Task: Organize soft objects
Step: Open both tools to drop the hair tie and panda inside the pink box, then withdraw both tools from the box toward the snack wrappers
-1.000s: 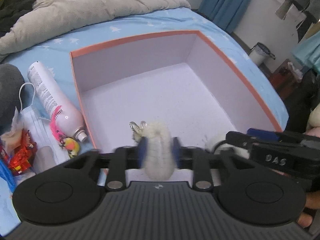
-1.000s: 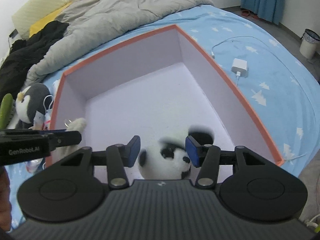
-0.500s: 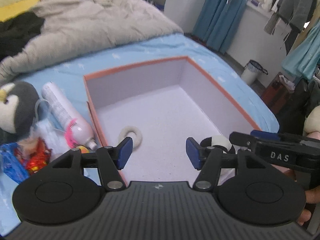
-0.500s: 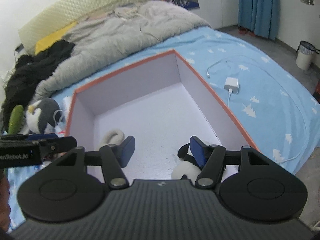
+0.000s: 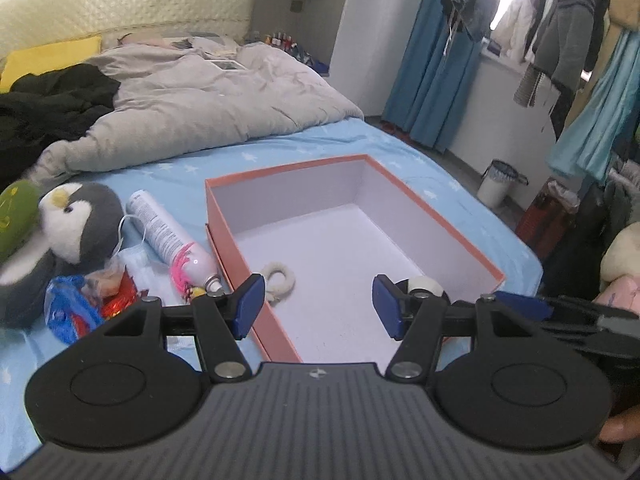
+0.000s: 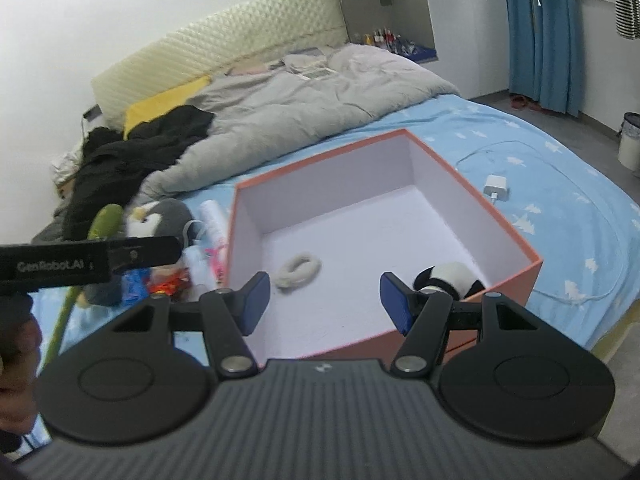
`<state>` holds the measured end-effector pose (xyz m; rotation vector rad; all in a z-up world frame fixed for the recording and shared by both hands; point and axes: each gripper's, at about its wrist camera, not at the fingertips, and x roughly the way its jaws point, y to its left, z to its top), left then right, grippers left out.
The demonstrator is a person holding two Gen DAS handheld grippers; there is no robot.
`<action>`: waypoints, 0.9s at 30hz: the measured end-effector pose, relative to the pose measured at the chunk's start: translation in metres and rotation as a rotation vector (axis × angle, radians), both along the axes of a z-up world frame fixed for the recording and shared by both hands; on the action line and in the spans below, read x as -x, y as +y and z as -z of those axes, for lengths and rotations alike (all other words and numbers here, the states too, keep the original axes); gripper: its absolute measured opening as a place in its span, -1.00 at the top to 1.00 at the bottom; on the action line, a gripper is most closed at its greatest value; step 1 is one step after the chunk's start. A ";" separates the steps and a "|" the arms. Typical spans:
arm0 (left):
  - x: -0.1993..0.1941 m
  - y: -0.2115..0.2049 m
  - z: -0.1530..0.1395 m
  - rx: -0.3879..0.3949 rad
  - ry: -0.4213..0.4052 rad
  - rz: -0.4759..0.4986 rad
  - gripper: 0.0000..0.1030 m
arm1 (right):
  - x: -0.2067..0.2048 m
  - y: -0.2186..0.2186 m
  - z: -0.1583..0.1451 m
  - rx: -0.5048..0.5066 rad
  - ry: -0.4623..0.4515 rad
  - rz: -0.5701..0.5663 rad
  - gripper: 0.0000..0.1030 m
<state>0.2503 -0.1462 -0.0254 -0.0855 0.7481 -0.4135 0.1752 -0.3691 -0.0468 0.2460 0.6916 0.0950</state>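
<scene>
While both the left gripper (image 5: 318, 300) and right gripper (image 6: 325, 300) stand wide and empty, the fluffy ring (image 6: 298, 270) and panda toy (image 6: 450, 278) lie in the box (image 6: 400, 172); the penguin plush (image 5: 76, 220) waits outside

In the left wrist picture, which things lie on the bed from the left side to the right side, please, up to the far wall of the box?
Penguin plush → snack packets → spray can → fluffy white ring inside the orange box → black-and-white plush at the box's right side.
</scene>
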 end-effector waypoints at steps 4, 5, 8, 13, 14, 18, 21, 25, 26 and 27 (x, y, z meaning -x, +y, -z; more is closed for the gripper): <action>0.027 0.016 -0.003 0.024 -0.002 -0.022 -0.27 | 0.022 0.013 -0.005 0.001 -0.032 -0.015 -0.23; 0.033 0.021 -0.002 0.036 0.002 -0.032 -0.27 | 0.028 0.017 -0.005 0.006 -0.039 -0.021 -0.23; 0.050 0.034 0.000 0.055 0.017 -0.054 -0.27 | 0.043 0.027 -0.007 0.022 -0.057 -0.033 -0.23; 0.076 0.051 0.003 0.040 0.013 -0.082 -0.27 | 0.064 0.038 -0.007 0.008 -0.068 -0.038 -0.23; 0.080 0.055 0.003 0.044 0.013 -0.084 -0.27 | 0.068 0.040 -0.008 -0.001 -0.070 -0.041 -0.23; 0.093 0.068 0.005 0.035 0.012 -0.108 -0.27 | 0.081 0.054 -0.006 0.004 -0.071 -0.064 -0.23; 0.105 0.078 0.006 0.033 0.012 -0.127 -0.27 | 0.089 0.065 -0.002 0.014 -0.057 -0.077 -0.23; 0.115 0.089 0.010 0.037 0.023 -0.147 -0.27 | 0.099 0.076 0.004 0.018 -0.041 -0.084 -0.23; 0.119 0.092 0.011 0.040 0.025 -0.153 -0.27 | 0.101 0.079 0.006 0.020 -0.034 -0.087 -0.23; 0.120 0.095 0.013 0.038 0.030 -0.158 -0.28 | 0.102 0.082 0.007 0.019 -0.028 -0.094 -0.23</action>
